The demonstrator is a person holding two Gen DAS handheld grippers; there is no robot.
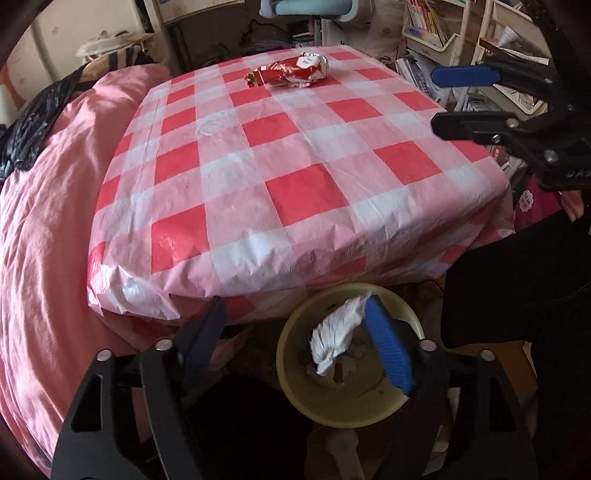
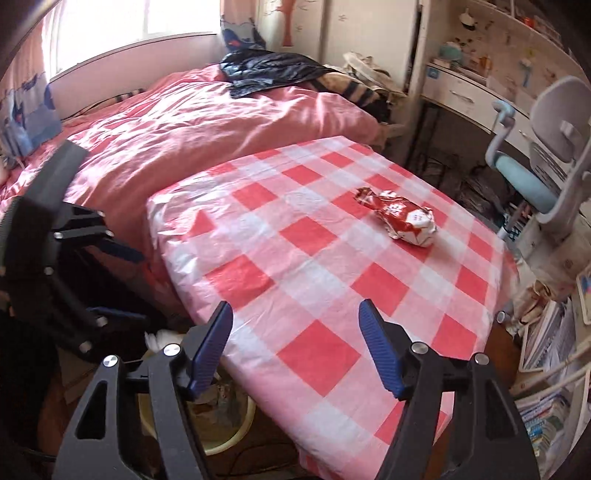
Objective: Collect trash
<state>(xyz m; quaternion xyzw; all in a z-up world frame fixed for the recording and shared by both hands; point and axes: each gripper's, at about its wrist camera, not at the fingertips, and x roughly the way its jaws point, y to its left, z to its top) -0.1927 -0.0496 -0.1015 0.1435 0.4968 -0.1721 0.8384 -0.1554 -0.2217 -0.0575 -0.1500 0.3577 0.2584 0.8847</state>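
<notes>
A crumpled red and white wrapper point(image 1: 291, 70) lies at the far side of the red-checked table point(image 1: 288, 177); it also shows in the right wrist view point(image 2: 400, 218). My left gripper point(image 1: 295, 332) is open, held over a yellow bin point(image 1: 295, 398) below the table's near edge. A white crumpled tissue point(image 1: 334, 339) is falling or resting in the bin, just left of the right finger. My right gripper point(image 2: 295, 339) is open and empty above the table's near edge; it also shows in the left wrist view point(image 1: 439, 99) at the right.
A bed with a pink quilt point(image 2: 184, 122) lies left of the table, with a black bag point(image 2: 266, 70) on it. A blue and white desk chair point(image 2: 535, 177) and cluttered shelves point(image 1: 436, 33) stand beyond the table. The yellow bin's rim point(image 2: 236, 435) shows under the table edge.
</notes>
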